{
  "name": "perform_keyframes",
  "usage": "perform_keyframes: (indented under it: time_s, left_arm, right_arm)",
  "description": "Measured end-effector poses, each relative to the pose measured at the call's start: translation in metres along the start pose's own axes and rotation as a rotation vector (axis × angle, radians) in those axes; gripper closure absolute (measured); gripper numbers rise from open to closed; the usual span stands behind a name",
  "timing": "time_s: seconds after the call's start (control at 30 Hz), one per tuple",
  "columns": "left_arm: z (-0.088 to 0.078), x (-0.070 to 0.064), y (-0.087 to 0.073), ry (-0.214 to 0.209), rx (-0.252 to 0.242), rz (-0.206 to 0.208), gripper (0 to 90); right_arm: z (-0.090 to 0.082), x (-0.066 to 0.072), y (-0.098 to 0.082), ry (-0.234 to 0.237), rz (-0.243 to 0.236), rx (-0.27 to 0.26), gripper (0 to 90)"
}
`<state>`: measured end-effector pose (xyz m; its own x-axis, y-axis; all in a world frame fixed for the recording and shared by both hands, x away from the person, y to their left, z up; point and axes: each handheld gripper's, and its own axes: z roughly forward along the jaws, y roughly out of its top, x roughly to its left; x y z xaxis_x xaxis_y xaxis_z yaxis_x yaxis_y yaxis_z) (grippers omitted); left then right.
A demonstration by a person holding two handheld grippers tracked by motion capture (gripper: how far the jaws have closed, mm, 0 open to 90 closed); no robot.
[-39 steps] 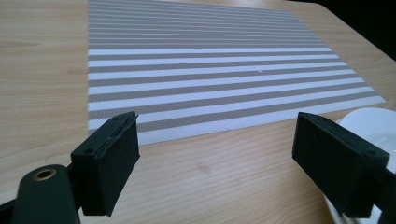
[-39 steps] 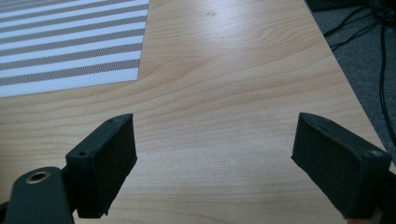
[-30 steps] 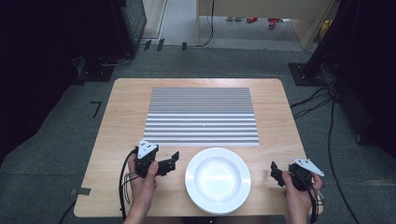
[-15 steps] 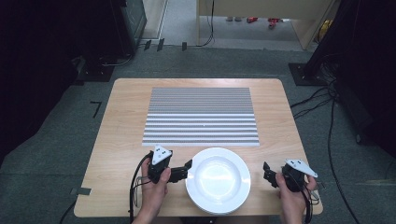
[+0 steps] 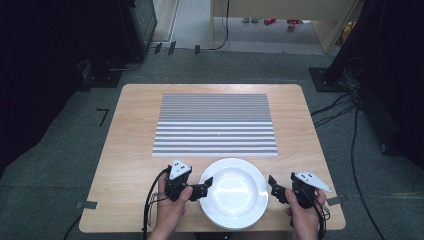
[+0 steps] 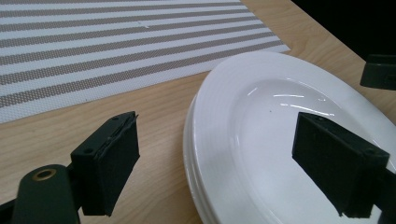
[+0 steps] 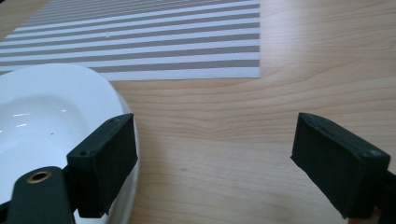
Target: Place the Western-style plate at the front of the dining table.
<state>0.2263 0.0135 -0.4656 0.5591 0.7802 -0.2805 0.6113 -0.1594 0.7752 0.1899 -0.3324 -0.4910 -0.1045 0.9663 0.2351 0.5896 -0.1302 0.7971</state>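
Down at the near edge of the table (image 5: 125,150), both hands are closing in on the white plate (image 5: 233,192), which sits on the bare wood near the front, just this side of the striped placemat (image 5: 216,125). The left gripper (image 5: 205,186) has its jaws spread wide and straddling the plate's left rim, one jaw out over the wood, the other above the glossy well, and nothing is pinched yet; its own view shows the rim (image 6: 201,140) passing between the two black pads with air on both sides. Look closely at that edge: it seems layered, so this may be a stack of plates, not a single one. On the right, the right gripper (image 5: 274,186) sits just beside the rim, jaws released and wide, the plate (image 7: 42,121) showing beside its inner jaw and bare wood between the pads. Judging by the shine, this is glazed ceramic: stiff, fairly heavy, slick and unforgiving if dropped. The flat rim looks like the place to bite, one pad above and one below, on opposite sides for balance. Beyond it, the placemat lies flat and unoccupied across the far half of the table.
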Motion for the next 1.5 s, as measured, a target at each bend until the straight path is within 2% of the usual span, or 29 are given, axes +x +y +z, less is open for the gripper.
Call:
perform_keyframes:
  time_s: [0.03, 0.07, 0.1, 0.17, 0.2, 0.23, 0.43, 0.47, 0.5, 0.57, 0.67, 0.73, 0.83, 0.87, 0.97, 1.0, 1.1, 1.17, 1.2, 1.27, 1.5]
  left_arm:
    - [0.0, 0.0, 0.0, 0.0, 0.0, 0.0, 14.9]
    - [0.001, -0.002, -0.004, -0.008, 0.005, -0.001, 14.9]
    - [0.001, -0.002, -0.004, -0.008, 0.005, -0.001, 14.9]
    - [0.002, -0.005, -0.007, -0.005, 0.013, 0.006, 14.9]
    - [0.002, -0.006, -0.008, 0.0, 0.017, 0.011, 14.9]
    - [0.001, -0.007, -0.009, 0.008, 0.019, 0.014, 15.0]
    - [0.002, -0.007, -0.011, 0.02, 0.028, 0.013, 16.4]
    - [0.003, -0.008, -0.013, 0.022, 0.028, 0.009, 19.3]
    - [0.003, -0.008, -0.013, 0.022, 0.028, 0.009, 23.4]
    - [0.005, -0.008, -0.016, 0.02, 0.033, 0.004, 23.9]
    - [0.012, -0.008, -0.022, 0.018, 0.055, 0.006, 26.4]
    - [0.014, -0.008, -0.023, 0.018, 0.054, 0.0, 31.5]
    - [0.016, -0.012, -0.025, 0.017, 0.051, 0.004, 34.5]
    - [0.016, -0.014, -0.027, 0.037, 0.05, 0.024, 35.1]
    - [0.017, -0.013, -0.029, 0.037, 0.048, 0.004, 36.5]
    - [0.017, -0.011, -0.031, 0.04, 0.043, -0.005, 39.6]
    - [0.017, -0.011, -0.032, 0.043, 0.042, -0.005, 42.2]
    - [0.017, -0.011, -0.032, 0.055, 0.04, 0.001, 44.9]
    - [0.017, -0.012, -0.033, 0.071, 0.037, 0.018, 46.7]
    - [0.016, -0.011, -0.033, 0.067, 0.035, 0.029, 47.5]
    - [0.014, -0.012, -0.034, 0.064, 0.027, 0.04, 48.0]
  right_arm:
    - [0.0, 0.0, 0.0, 0.0, 0.0, 0.0, 14.1]
    - [0.002, 0.003, 0.001, 0.028, 0.015, -0.002, 14.7]
    - [0.002, 0.003, 0.001, 0.028, 0.015, -0.002, 14.7]
    - [0.003, 0.006, 0.003, 0.057, 0.021, -0.004, 17.2]
    - [0.003, 0.009, 0.004, 0.09, 0.009, -0.005, 18.4]
    - [0.004, 0.011, 0.004, 0.104, -0.001, -0.005, 18.9]
    - [0.007, 0.02, 0.003, 0.146, -0.025, 0.007, 21.9]
    - [0.008, 0.024, 0.002, 0.167, -0.027, 0.004, 24.6]
    - [0.008, 0.024, 0.002, 0.167, -0.027, 0.004, 24.6]
    - [0.008, 0.029, 0.0, 0.177, -0.034, 0.012, 25.9]
    - [0.007, 0.036, -0.005, 0.159, -0.036, 0.02, 29.6]
    - [0.006, 0.038, -0.007, 0.159, -0.043, 0.027, 31.2]
    - [0.002, 0.04, -0.007, 0.146, -0.034, 0.011, 40.6]
    - [0.0, 0.041, -0.007, 0.137, -0.04, 0.007, 44.9]
    - [-0.001, 0.042, -0.009, 0.14, -0.053, 0.012, 50.1]
    - [0.001, 0.042, -0.012, 0.143, -0.054, 0.027, 53.9]
    - [0.002, 0.041, -0.013, 0.142, -0.044, 0.036, 57.3]
    - [0.003, 0.035, -0.013, 0.164, -0.03, 0.034, 62.1]
    - [0.003, 0.033, -0.012, 0.169, -0.025, 0.036, 63.3]
    - [0.004, 0.032, -0.012, 0.178, -0.012, 0.031, 63.9]
    - [0.006, 0.032, -0.013, 0.18, -0.021, 0.019, 65.3]
